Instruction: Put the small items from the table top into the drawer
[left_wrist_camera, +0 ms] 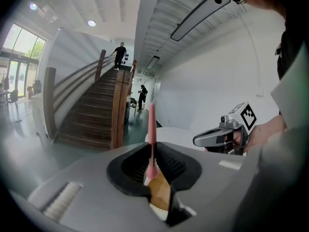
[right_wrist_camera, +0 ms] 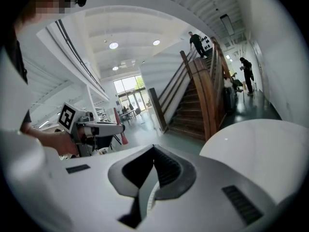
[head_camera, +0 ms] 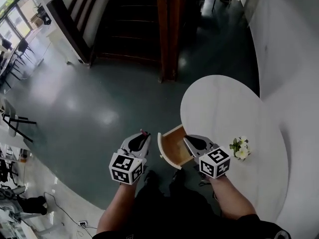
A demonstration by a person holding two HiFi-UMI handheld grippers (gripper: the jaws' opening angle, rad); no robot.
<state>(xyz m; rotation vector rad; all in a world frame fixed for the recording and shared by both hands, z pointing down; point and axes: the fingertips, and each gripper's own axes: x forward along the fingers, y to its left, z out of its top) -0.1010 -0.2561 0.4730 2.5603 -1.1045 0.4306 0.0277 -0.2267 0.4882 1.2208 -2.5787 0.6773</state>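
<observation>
A thin pink pen (left_wrist_camera: 152, 129) stands upright between the jaws of my left gripper (left_wrist_camera: 152, 152), which is shut on it. In the head view the left gripper (head_camera: 144, 134) hovers over the floor just left of the open wooden drawer (head_camera: 170, 152), with the pink pen's tip (head_camera: 144, 131) showing at its front. My right gripper (head_camera: 187, 140) hangs over the drawer's right side at the edge of the white round table (head_camera: 219, 98). In its own view the right gripper (right_wrist_camera: 153, 152) has its jaws together with nothing between them.
A small pot of white flowers (head_camera: 240, 148) stands on the table to the right of the right gripper. A wooden staircase (head_camera: 134, 24) rises beyond the grey-green floor. The person's arms (head_camera: 230, 203) and dark clothing fill the bottom.
</observation>
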